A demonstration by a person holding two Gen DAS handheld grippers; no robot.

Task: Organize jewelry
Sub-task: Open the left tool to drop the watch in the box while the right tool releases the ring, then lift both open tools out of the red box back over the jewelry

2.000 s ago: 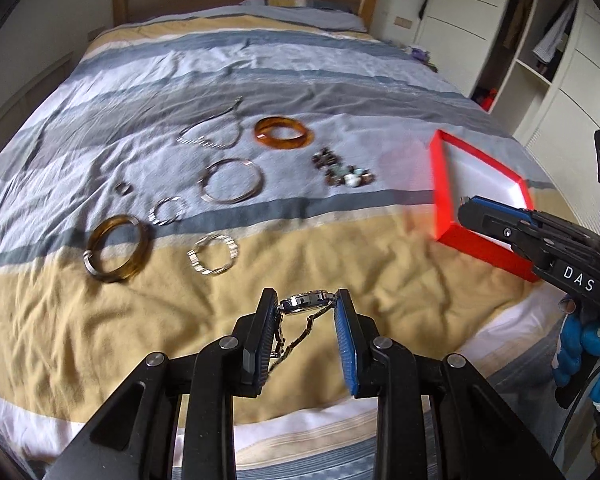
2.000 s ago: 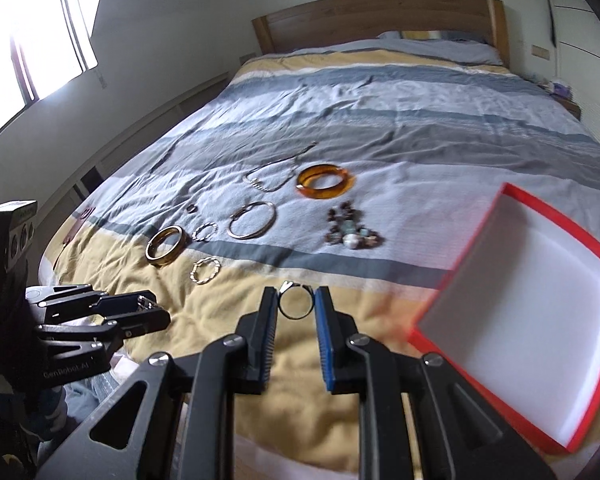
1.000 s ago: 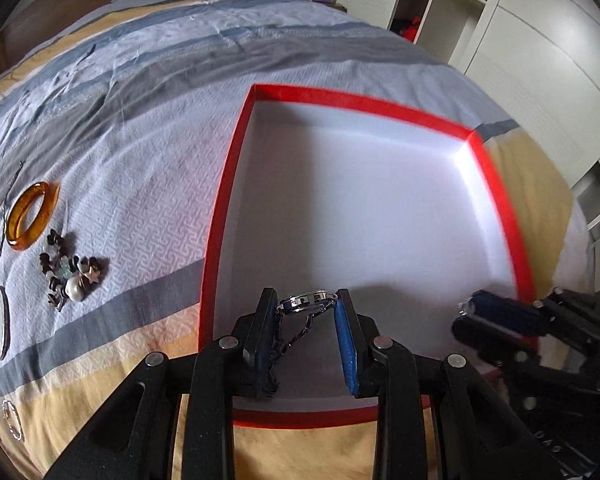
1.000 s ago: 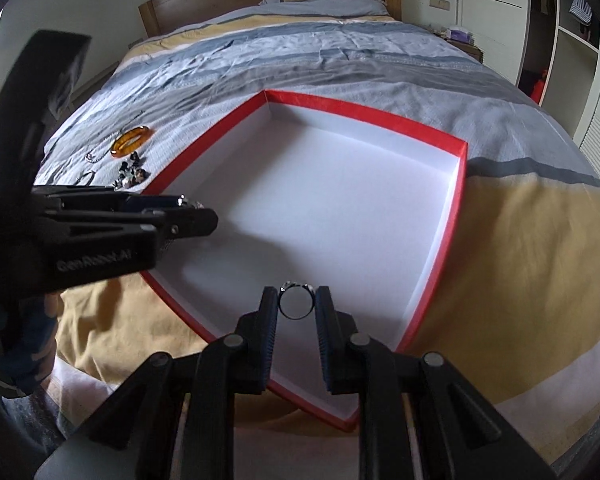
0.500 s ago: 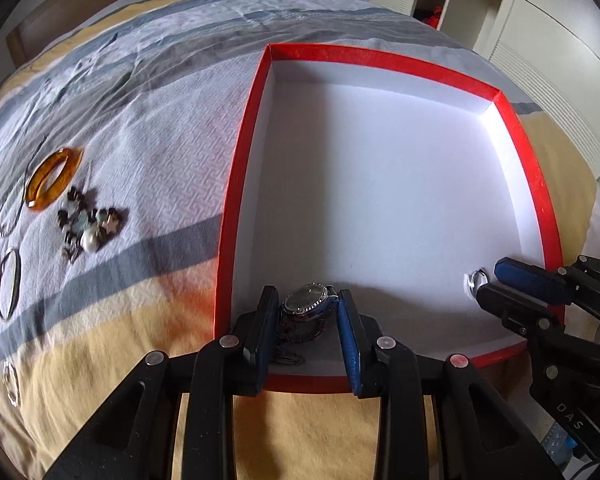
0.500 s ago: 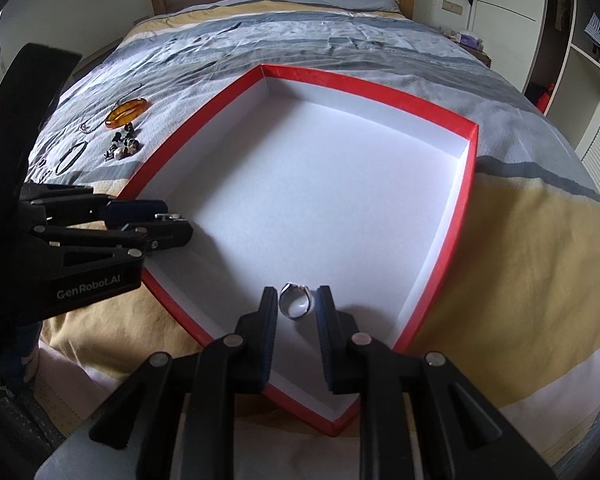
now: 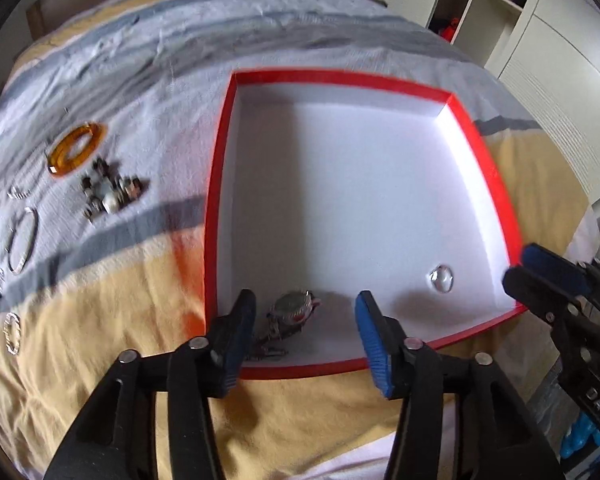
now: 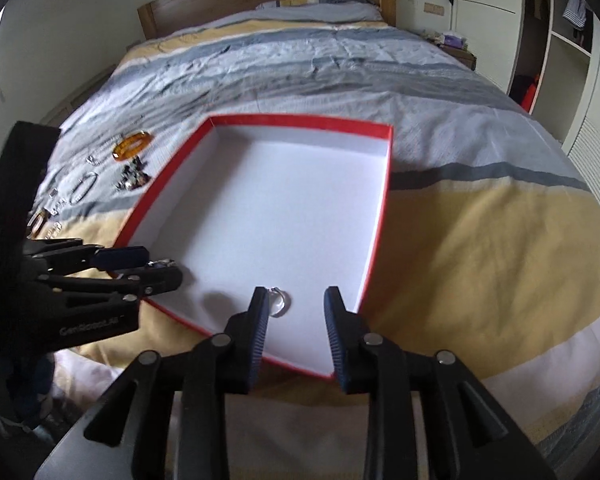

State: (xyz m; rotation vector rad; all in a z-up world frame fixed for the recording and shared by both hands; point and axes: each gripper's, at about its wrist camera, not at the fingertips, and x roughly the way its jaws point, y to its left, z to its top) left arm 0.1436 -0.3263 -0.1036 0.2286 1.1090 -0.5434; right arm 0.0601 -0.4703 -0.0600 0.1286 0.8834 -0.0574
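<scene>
The red-rimmed box (image 7: pixel 488 164) lies on the bed (image 8: pixel 480 216). Inside it, near its front wall, the watch (image 7: pixel 294 308) rests between the spread fingers of the left gripper (image 7: pixel 306 332), touching neither. The ring (image 8: pixel 280 300) lies in the box too, just beside one finger of the released right gripper (image 8: pixel 296 320). Left of the box on the bedspread sit an amber bangle (image 7: pixel 76 148), a blurred cluster of what may be beads (image 7: pixel 110 194), and a thin silver hoop (image 7: pixel 22 240).

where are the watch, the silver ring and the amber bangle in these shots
watch (image 7: pixel 294 306), left wrist view, on its round face
silver ring (image 8: pixel 280 300), right wrist view, on the band's right side
amber bangle (image 7: pixel 76 148), left wrist view, on the near side of the hoop
</scene>
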